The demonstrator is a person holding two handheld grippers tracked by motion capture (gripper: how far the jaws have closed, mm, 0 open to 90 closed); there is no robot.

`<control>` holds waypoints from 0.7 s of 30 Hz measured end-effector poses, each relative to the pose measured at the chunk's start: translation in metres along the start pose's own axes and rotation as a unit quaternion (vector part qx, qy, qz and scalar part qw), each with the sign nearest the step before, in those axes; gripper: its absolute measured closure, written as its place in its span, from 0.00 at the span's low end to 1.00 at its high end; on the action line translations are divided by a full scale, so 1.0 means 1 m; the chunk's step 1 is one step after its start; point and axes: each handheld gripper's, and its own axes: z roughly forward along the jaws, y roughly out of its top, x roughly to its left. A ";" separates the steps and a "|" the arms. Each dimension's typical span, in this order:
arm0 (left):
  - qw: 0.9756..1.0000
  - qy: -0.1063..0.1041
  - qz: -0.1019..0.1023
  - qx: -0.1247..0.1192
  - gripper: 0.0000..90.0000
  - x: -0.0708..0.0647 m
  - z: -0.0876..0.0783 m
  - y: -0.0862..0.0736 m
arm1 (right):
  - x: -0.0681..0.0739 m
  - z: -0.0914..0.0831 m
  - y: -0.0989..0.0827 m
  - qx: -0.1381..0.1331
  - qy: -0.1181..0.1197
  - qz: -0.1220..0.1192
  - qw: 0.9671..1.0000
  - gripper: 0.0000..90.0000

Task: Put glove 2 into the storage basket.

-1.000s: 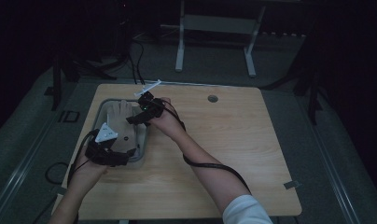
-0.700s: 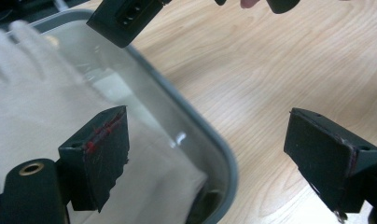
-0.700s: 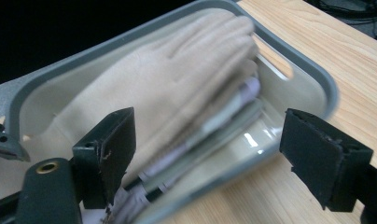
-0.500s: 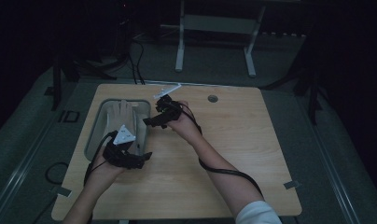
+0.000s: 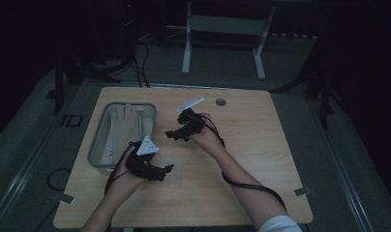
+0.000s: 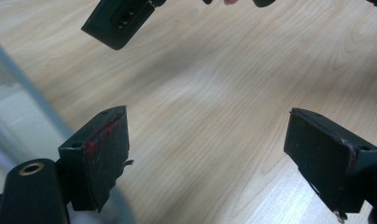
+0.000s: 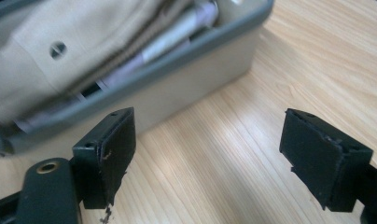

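A grey bin [image 5: 97, 145] stands on the left of the wooden table [image 5: 261, 159] with a folded beige cloth [image 5: 126, 128] in it. My left gripper [image 5: 159, 171] hovers just off the bin's near right corner, open and empty. In the left gripper view its jaws [image 6: 210, 135] frame bare wood, with the bin's rim [image 6: 32, 98] at the left. My right gripper [image 5: 176, 131] hangs to the right of the bin, open and empty. In the right gripper view [image 7: 210, 135] the bin wall [image 7: 177, 88] lies just ahead, with the beige cloth [image 7: 60, 42] and pale items inside.
A round cable hole [image 5: 220, 102] sits near the table's far edge. Bare wood stretches over the table's right half. A white desk frame [image 5: 222, 29] stands on the floor beyond, and cables trail from both grippers.
Both grippers have left the bin. The left one came toward the near edge and rightward, and the right one moved right, off the bin and over bare table.
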 end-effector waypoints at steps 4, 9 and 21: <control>1.000 -0.008 0.013 -0.001 0.16 -0.006 0.010 -0.004 | -0.006 -0.002 -0.013 0.000 0.001 0.010 1.000 0.22; 1.000 -0.029 0.012 -0.001 0.16 -0.012 0.026 -0.012 | -0.014 -0.004 -0.030 -0.009 0.003 0.011 1.000 0.22; 0.999 -0.041 0.002 -0.024 0.16 -0.017 0.053 -0.024 | -0.028 -0.009 -0.071 -0.019 0.002 0.004 1.000 0.21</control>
